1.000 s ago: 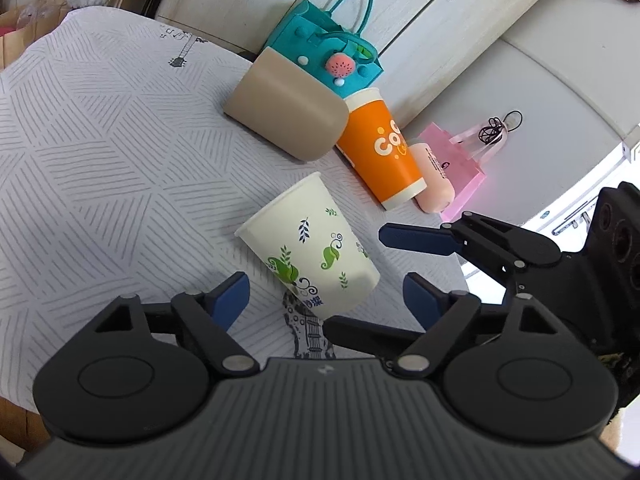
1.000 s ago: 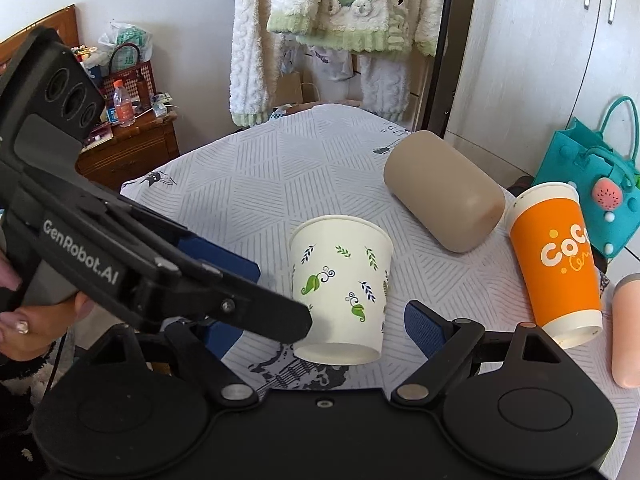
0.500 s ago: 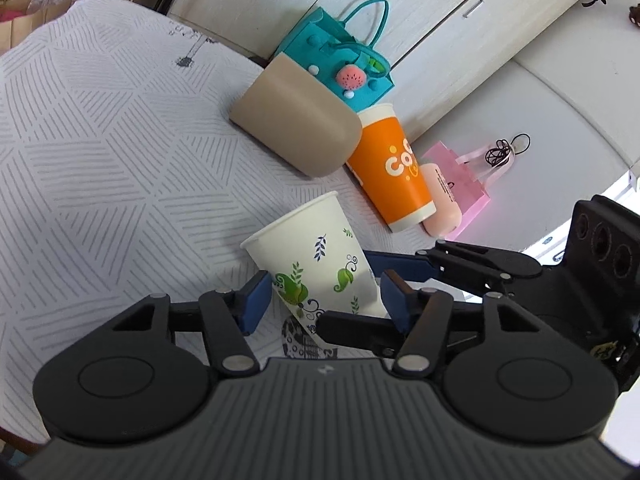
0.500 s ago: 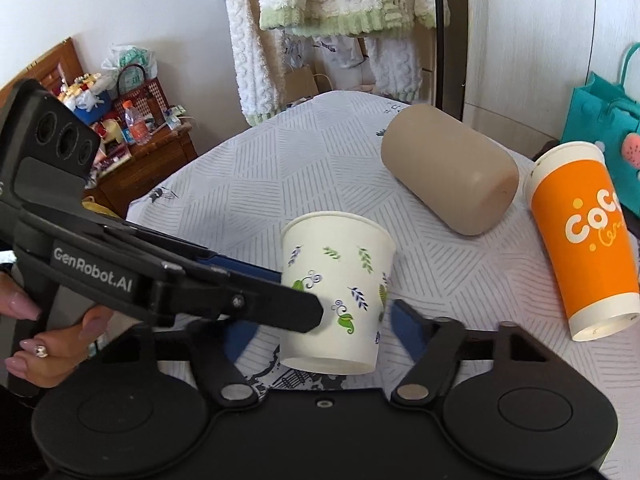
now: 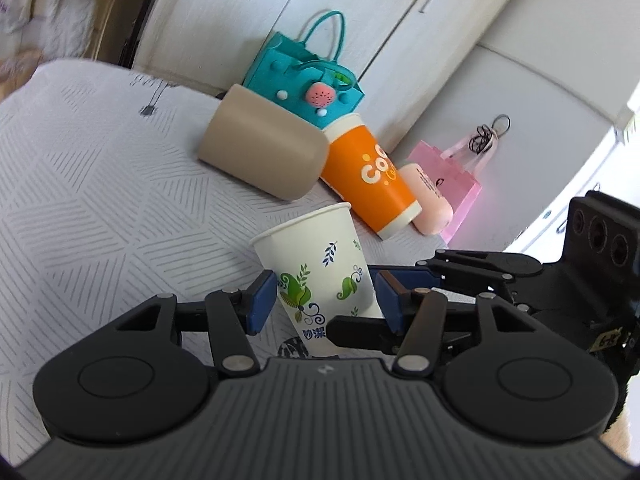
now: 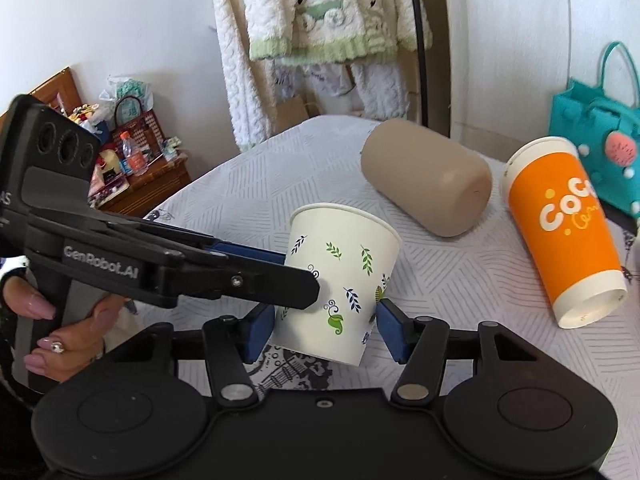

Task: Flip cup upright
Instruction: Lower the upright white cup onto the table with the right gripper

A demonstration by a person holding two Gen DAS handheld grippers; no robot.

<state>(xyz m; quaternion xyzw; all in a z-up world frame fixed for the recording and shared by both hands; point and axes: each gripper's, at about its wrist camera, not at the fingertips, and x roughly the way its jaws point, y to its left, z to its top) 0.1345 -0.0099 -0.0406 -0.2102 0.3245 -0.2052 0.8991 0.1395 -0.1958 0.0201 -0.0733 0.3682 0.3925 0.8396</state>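
Both my tools grip the leaf-printed paper cup (image 6: pixel 340 280), mouth up and tilted: left tool (image 5: pixel 322 300) and right tool (image 6: pixel 324 326) pads press its sides above the desk (image 5: pixel 100 208).

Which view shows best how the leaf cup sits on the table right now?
Right wrist: the leaf cup shows rim to base, tilted, between both grippers' pads. In the left wrist view the cup has its base hidden behind the right gripper's finger.
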